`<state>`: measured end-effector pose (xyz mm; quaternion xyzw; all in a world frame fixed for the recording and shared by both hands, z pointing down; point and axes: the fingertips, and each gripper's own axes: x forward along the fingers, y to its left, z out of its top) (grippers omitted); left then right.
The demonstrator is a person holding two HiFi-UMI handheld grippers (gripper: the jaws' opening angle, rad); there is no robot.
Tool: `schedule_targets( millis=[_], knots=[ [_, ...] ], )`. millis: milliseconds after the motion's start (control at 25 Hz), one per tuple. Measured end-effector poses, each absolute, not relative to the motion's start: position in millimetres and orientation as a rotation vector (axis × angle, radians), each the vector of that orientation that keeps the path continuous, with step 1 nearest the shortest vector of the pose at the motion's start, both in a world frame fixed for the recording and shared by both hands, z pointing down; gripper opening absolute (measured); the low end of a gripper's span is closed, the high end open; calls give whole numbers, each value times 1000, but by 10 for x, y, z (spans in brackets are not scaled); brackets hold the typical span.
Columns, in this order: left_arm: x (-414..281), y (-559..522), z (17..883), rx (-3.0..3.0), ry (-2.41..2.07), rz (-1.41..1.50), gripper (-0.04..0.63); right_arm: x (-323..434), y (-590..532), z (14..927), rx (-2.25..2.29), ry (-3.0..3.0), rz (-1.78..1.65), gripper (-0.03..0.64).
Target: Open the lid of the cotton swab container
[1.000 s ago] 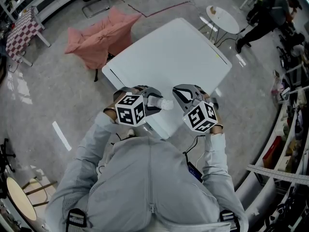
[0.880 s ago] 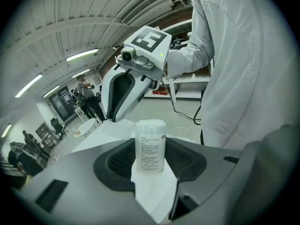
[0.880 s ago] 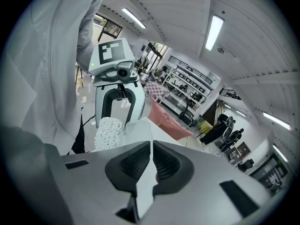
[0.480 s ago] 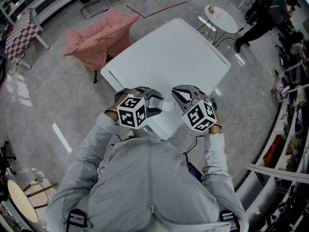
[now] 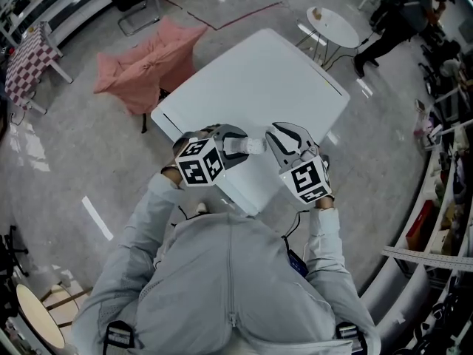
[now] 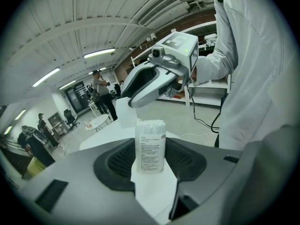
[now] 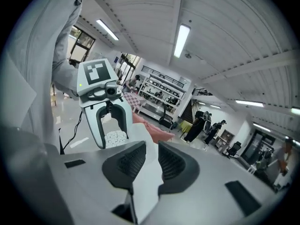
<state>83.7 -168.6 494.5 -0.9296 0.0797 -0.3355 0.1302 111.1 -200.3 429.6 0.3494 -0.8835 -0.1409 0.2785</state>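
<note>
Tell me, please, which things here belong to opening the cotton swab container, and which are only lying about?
Belong to the job:
cotton swab container, held by the left gripper
right gripper, its jaws have just been opening, nothing between them

Only lying about:
white table
chair under pink cloth
small round table

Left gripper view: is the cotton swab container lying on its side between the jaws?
No, the cotton swab container stands upright between the jaws of the left gripper, its top end pointing up.
</note>
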Motion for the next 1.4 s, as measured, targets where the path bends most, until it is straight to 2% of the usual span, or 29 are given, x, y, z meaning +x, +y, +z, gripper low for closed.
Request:
schedule_targets(
  millis=[360, 640, 920, 1400],
  knots=[
    [761, -1910, 4837, -2731, 373, -935, 206, 1541, -2043, 3988, 1193, -2404, -304, 91],
    [609, -2208, 4482, -2842, 681, -686, 206, 1973, -2109, 3821, 1512, -2383, -183, 91],
    [457, -2366, 4032, -2857, 913, -422, 206, 2146, -2076, 3651, 1628, -2356, -150, 84],
    [356, -2313, 3580, -2817, 1002, -231, 206, 2342, -1933, 3265, 1786, -2387, -178, 53]
  ],
)
